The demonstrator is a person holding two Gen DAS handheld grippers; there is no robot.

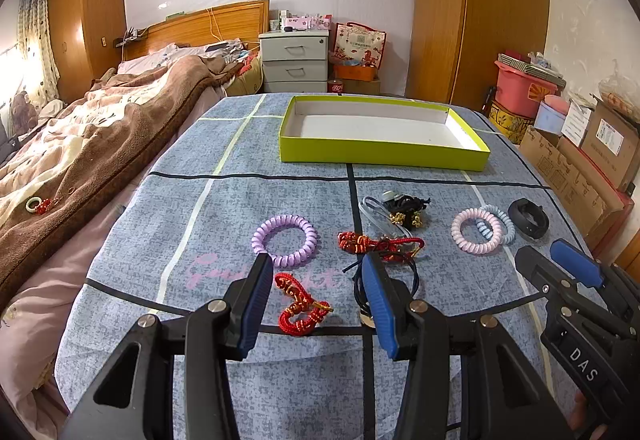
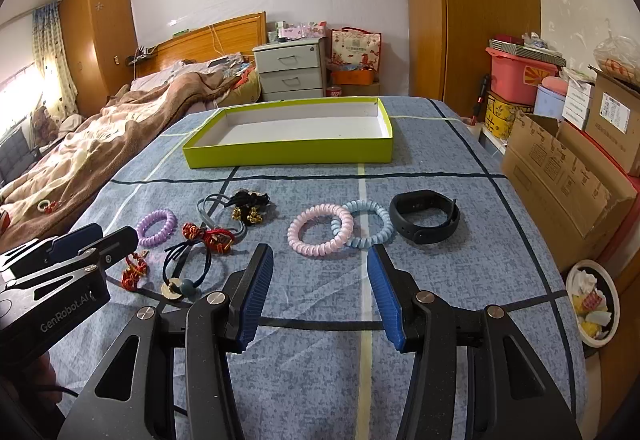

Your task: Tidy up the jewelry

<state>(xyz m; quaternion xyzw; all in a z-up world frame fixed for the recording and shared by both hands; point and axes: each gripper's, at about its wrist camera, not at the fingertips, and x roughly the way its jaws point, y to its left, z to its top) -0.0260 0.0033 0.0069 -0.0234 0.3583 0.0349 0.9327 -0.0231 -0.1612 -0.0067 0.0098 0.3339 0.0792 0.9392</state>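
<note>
Red cord bracelet (image 1: pixel 301 307) between open fingers (image 1: pixel 256 304)

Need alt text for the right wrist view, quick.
The open right gripper hovers empty over a blue patterned cloth, just short of linked pink and blue coil bracelets and a black wristband. An empty lime-green tray sits beyond.

The room was evenly and fairly brightly lit. Daylight blew out to white glare at the curtained window (image 1: pixel 24 56) on the left edge of both views. Shadows on the table (image 2: pixel 460 272) were soft and faint. Both pictures were sharp at the centre, with strong fisheye bending of the wardrobe (image 1: pixel 480 12) and walls, and black vignetting in the corners.
</note>
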